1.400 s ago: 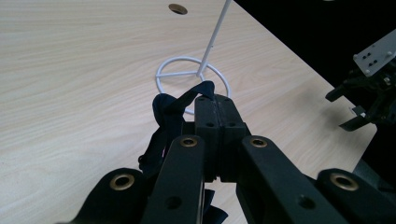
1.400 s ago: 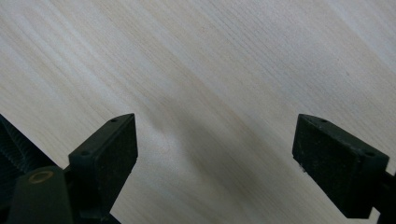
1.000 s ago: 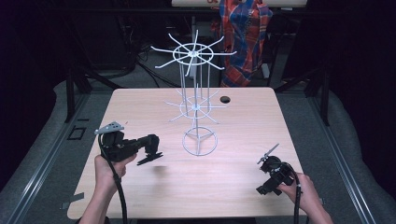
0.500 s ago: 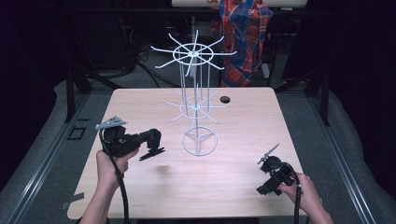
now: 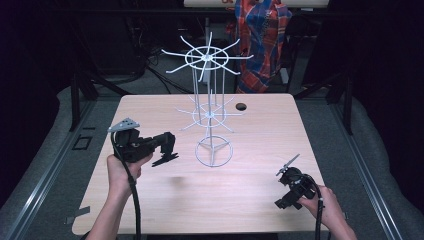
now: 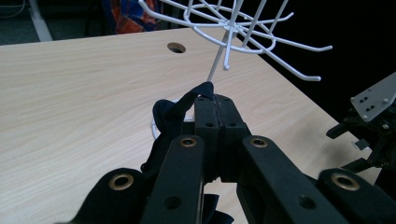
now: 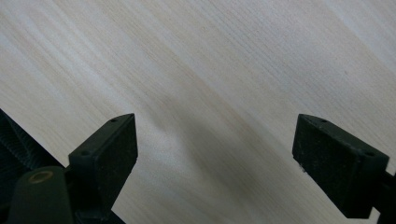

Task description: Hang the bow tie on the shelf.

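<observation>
So your left hand-held gripper (image 6: 215, 105) is clamped tight on a small dark strap or loop of fabric (image 6: 173, 116), held up off the tabletop (image 5: 250, 195) just left of the white wire rack (image 5: 210, 112). Looks to me like you're in the carry step: the thing is picked up and now it's headed for one of the rack's hooks. In the left gripper view the lower ring of hooks (image 6: 299, 46) sits right above and ahead of your jaws, so you're lined up pretty well.

Next move, I'd say: lift a little, ease forward, and get the open part of the loop over a hook tip before you let go. Those prongs are thin and curl up at the end, so you'll need the loop spread open, not squashed flat. Go slow, the rack looks light and could spin or tip if you bump it.

Your right hand-held gripper (image 7: 215, 154) is spread wide with nothing in it, parked low over the tabletop near the front right corner.

Hard to tell stuff: what the dark thing really is. Most of it is tucked behind and under your jaws, and from the high view it's just a black blob (image 5: 165, 159) under the gripper. Can't see if the loop is open, either.
</observation>
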`<state>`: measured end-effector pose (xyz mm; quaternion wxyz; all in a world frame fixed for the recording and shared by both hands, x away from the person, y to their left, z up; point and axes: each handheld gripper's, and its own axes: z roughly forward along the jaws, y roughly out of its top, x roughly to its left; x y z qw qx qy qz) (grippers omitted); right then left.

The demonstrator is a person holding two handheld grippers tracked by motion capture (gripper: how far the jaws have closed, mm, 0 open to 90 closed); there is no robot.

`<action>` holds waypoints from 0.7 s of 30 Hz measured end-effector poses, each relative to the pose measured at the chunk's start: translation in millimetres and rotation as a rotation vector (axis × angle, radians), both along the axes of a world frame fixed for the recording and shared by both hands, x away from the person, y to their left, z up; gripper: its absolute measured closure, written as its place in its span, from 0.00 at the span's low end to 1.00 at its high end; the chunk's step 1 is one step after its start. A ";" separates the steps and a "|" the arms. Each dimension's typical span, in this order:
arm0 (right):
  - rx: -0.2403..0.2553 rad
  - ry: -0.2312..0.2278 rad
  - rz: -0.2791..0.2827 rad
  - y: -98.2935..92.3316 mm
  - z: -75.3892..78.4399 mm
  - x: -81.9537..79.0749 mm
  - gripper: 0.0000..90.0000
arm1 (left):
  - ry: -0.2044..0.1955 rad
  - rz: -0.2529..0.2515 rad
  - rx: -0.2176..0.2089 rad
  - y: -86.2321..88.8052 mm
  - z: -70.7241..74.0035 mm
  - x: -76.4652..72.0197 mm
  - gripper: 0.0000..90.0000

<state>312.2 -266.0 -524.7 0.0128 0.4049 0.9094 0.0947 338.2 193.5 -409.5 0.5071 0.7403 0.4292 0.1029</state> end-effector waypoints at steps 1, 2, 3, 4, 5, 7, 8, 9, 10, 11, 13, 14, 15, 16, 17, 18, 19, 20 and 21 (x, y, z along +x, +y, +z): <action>0.000 -0.006 0.002 -0.1 0.2 -0.2 0.16 | -0.006 0.002 0.000 -3.7 2.3 1.2 1.00; 0.022 -0.019 -0.020 0.7 -1.7 -1.8 0.15 | -0.006 -0.001 0.001 -5.1 3.5 1.6 1.00; 0.047 -0.036 -0.041 1.0 -3.9 -3.2 0.15 | -0.012 -0.005 0.004 -6.3 4.4 2.4 1.00; 0.013 -0.009 -0.015 0.2 -0.4 -1.4 0.15 | -0.016 -0.005 0.001 -8.1 5.0 3.1 1.00; -0.018 0.012 0.017 -1.0 2.6 0.7 0.15 | -0.017 -0.007 0.005 -9.4 5.9 3.8 1.00; 0.061 -0.042 -0.062 0.7 -4.6 -4.2 0.16 | -0.025 -0.003 0.016 -13.1 7.2 5.2 1.00; 0.061 -0.041 -0.062 0.7 -4.6 -4.2 0.15 | -0.030 -0.001 0.021 -14.9 7.9 5.8 1.00; 0.062 -0.041 -0.062 0.8 -4.7 -4.2 0.16 | -0.031 0.002 0.025 -16.3 8.7 6.3 1.00; 0.063 -0.041 -0.062 0.9 -4.5 -4.3 0.15 | -0.035 0.004 0.024 -17.6 9.3 7.1 1.00; 0.064 -0.038 -0.062 1.1 -4.3 -4.4 0.16 | -0.041 0.008 0.030 -18.8 9.9 7.9 1.00; 0.065 -0.039 -0.061 1.1 -4.3 -4.4 0.16 | -0.044 0.012 0.043 -21.4 11.0 9.3 1.00; 0.066 -0.040 -0.060 0.9 -4.4 -4.3 0.16 | -0.047 0.014 0.047 -22.5 11.4 9.9 1.00; 0.033 -0.021 -0.027 -0.3 -1.5 -2.2 0.15 | -0.047 0.016 0.048 -23.8 12.0 10.2 1.00; 0.030 -0.017 -0.024 -0.5 -1.0 -1.9 0.16 | -0.052 0.017 0.053 -24.9 12.5 10.4 1.00; 0.030 -0.017 -0.024 -0.5 -1.0 -1.9 0.16 | -0.052 0.017 0.053 -24.9 12.5 10.4 1.00; -0.008 0.008 0.015 -1.7 2.6 0.7 0.16 | -0.053 0.013 0.056 -26.3 13.1 10.6 1.00; -0.006 0.006 0.014 -1.7 2.4 0.6 0.15 | -0.055 0.009 0.066 -28.0 13.7 11.0 1.00; 0.001 0.002 0.007 -1.4 1.8 0.1 0.15 | -0.055 0.009 0.068 -29.0 13.9 11.2 1.00; 0.006 0.000 0.003 -1.3 1.4 -0.2 0.16 | -0.055 0.007 0.067 -29.8 14.1 11.5 1.00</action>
